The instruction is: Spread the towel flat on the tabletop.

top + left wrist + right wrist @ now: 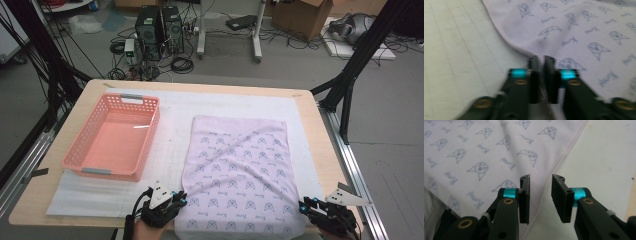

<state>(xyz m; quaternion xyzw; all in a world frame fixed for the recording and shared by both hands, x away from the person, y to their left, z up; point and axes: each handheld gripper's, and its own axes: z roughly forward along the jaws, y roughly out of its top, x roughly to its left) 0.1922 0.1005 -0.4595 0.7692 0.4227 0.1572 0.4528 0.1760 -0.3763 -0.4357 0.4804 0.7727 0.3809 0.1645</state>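
Observation:
A pale lilac towel (240, 165) printed with small blue faces lies flat on the white mat, its near edge at the table's front. My left gripper (182, 197) is at the towel's near left corner. In the left gripper view its jaws (541, 62) are pinched together on the towel's (574, 30) edge, with a fold of cloth between the pads. My right gripper (301, 205) is at the near right corner. In the right gripper view it (540, 182) stands open, and the towel's (474, 152) stitched hem runs through the gap without touching the pads.
A pink plastic basket (150, 107) sits empty at the left of the white mat (170, 150), well apart from the towel. The wooden table's right edge (325, 145) lies close beside the towel. Computers, cables and boxes stand on the floor beyond.

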